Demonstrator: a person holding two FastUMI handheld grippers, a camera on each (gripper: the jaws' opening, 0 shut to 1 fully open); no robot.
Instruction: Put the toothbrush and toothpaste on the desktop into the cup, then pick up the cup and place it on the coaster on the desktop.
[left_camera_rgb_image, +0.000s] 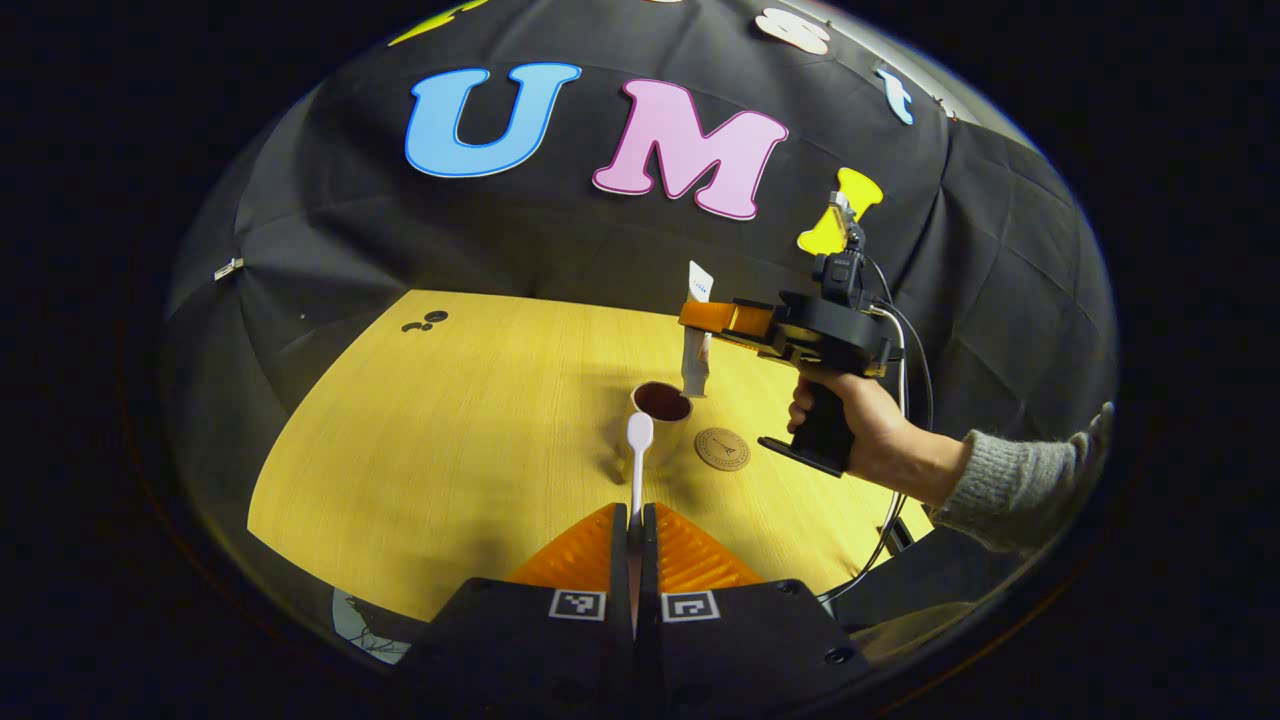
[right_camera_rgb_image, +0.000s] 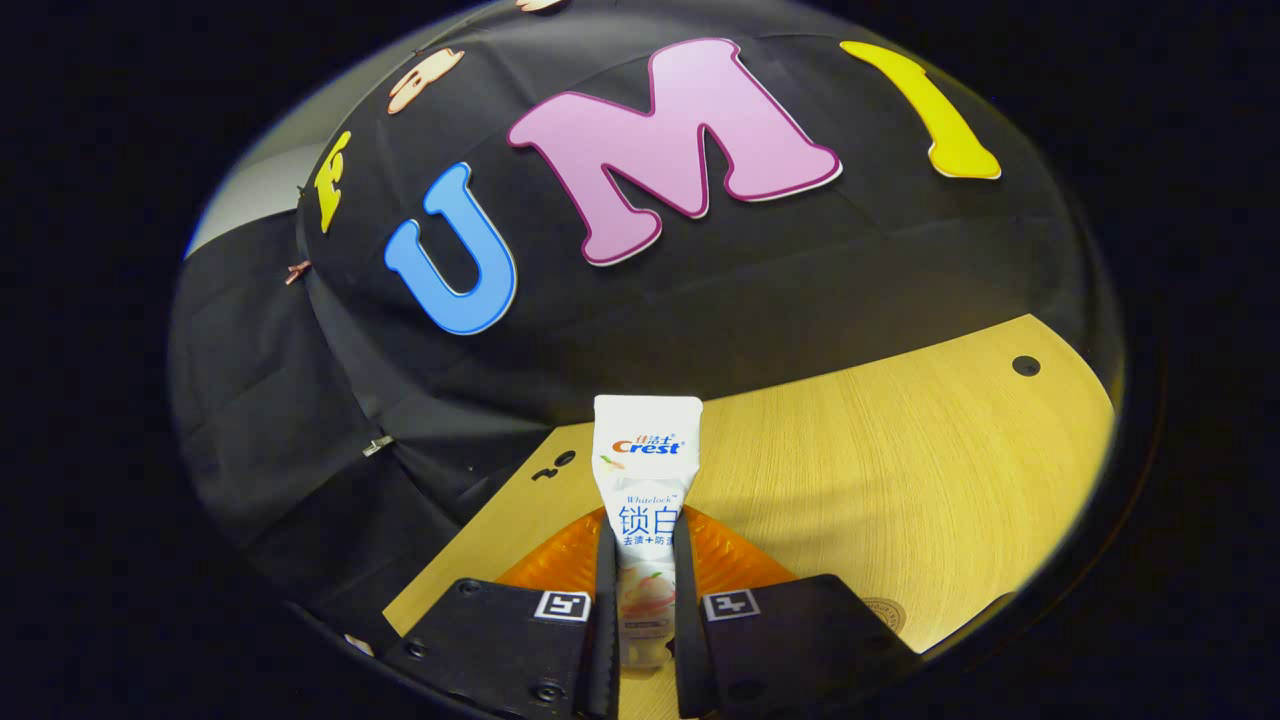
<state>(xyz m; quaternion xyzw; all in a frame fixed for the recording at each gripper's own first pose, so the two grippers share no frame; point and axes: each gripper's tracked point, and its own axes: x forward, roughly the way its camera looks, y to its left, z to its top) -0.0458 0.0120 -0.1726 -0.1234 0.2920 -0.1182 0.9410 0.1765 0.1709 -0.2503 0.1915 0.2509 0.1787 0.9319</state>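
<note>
I have the toothbrush (left_camera_rgb_image: 638, 462) pinched tight in my left claw (left_camera_rgb_image: 634, 520). Its white head pokes out toward the cup (left_camera_rgb_image: 661, 402), close to the rim but not inside. My right claw (right_camera_rgb_image: 645, 575) is squeezed on the toothpaste (right_camera_rgb_image: 646, 470), holding it upright. In the left gripper view I see that claw, held by a hand (left_camera_rgb_image: 858, 428), up above the table (left_camera_rgb_image: 450, 440) with the tube hanging just behind the cup. The cup looks empty. The coaster (left_camera_rgb_image: 722, 448) lies bare right beside the cup. So I think both things are picked up, but nothing is dropped in. Left to do: put both in, then lift the cup onto the coaster.
</note>
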